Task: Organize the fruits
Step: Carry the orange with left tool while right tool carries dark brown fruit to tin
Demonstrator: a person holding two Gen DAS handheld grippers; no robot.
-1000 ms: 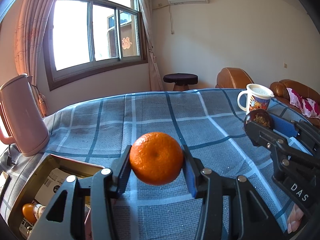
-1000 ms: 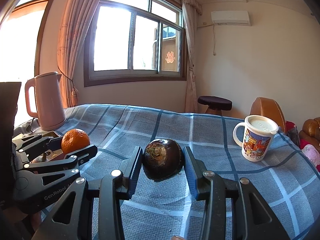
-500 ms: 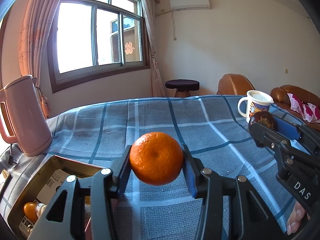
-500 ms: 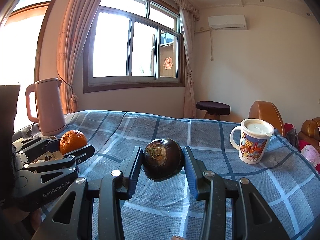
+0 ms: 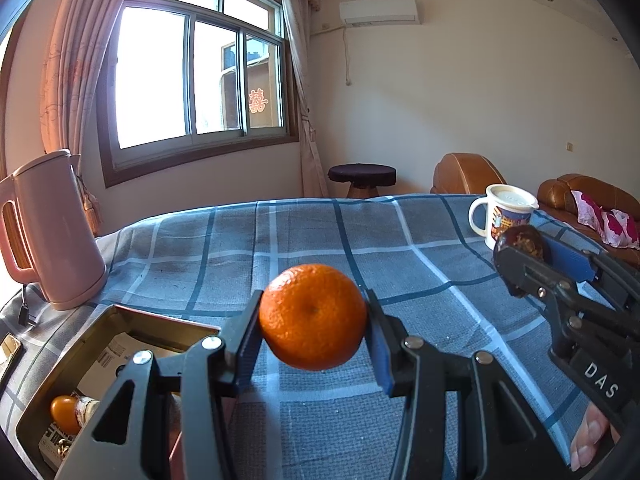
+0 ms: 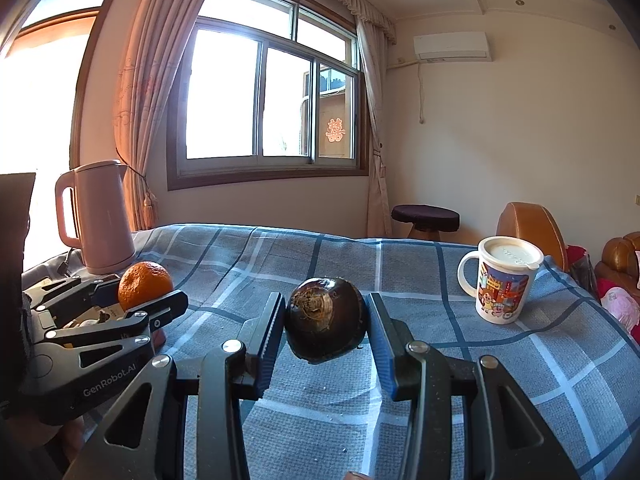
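Above the plaid table (image 5: 320, 232), you are carrying the orange (image 5: 313, 316) clamped in your left gripper (image 5: 313, 332) and a dark fruit (image 6: 325, 323) clamped in your right gripper (image 6: 325, 332). Both being round, either risks slipping out and rolling off. Nearing the tin (image 5: 116, 316) together, the grippers risk colliding.

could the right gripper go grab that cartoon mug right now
Probably not yet: the right gripper is shut on the dark round fruit. The path to the mug looks clear.
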